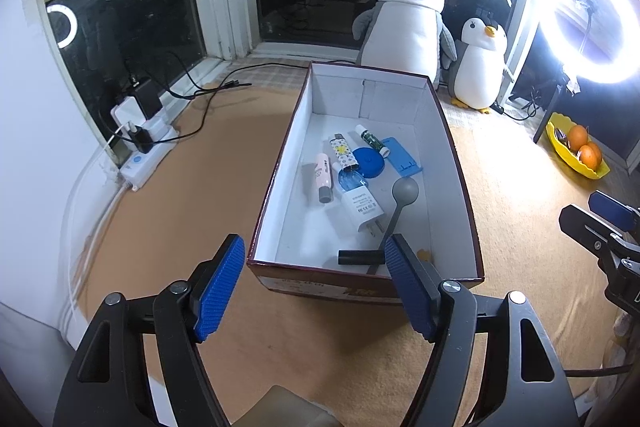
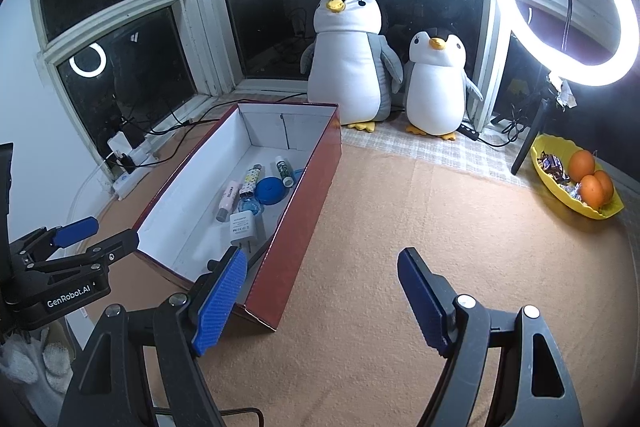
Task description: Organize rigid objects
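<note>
With every small item already lying inside the open red cardboard box with white lining (image 1: 456,163) and none left on the tan carpet, the sensible finish is probably to draw both hands back without nudging its rim. The left gripper (image 1: 312,287) hangs wide and empty just before the box's near wall, directly below the black cylinder (image 1: 354,257) and grey spoon (image 1: 402,197). The right gripper (image 2: 320,303), equally wide and empty, hovers beside the box's right wall.

An open red box (image 1: 460,163) with a white inside stands just ahead of the left gripper (image 1: 316,291). Lying flat in it are a white charger (image 1: 362,205), grey spoon (image 1: 402,197), blue disc (image 1: 370,157), pink tube (image 1: 323,177) and a black stick (image 1: 358,257) nearest the gripper.
</note>
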Demonstrator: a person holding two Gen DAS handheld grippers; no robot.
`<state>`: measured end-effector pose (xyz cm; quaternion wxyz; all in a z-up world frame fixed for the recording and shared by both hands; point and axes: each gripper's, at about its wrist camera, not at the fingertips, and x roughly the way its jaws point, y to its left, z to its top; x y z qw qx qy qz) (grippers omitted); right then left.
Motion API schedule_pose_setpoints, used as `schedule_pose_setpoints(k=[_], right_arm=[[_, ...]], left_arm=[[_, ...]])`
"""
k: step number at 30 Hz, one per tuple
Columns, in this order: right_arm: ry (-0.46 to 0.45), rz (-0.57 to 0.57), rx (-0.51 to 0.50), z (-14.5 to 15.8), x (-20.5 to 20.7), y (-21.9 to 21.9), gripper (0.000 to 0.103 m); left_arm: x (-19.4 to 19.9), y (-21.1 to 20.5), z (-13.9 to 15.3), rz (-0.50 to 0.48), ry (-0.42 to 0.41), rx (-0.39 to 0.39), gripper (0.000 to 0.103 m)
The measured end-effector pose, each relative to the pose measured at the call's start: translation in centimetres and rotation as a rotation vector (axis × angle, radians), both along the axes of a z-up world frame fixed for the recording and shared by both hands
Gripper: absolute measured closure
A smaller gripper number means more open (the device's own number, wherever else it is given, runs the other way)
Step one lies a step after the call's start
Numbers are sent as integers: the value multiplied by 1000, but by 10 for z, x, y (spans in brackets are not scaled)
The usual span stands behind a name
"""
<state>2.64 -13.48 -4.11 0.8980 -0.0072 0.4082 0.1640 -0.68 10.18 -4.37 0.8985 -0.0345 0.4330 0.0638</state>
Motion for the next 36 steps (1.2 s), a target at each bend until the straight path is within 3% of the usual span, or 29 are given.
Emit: schedule_pose_setpoints(k=[36], right_arm=[[19, -13, -7, -7, 4, -2, 28]], left_arm=[[3, -3, -4, -6, 11, -6, 30]])
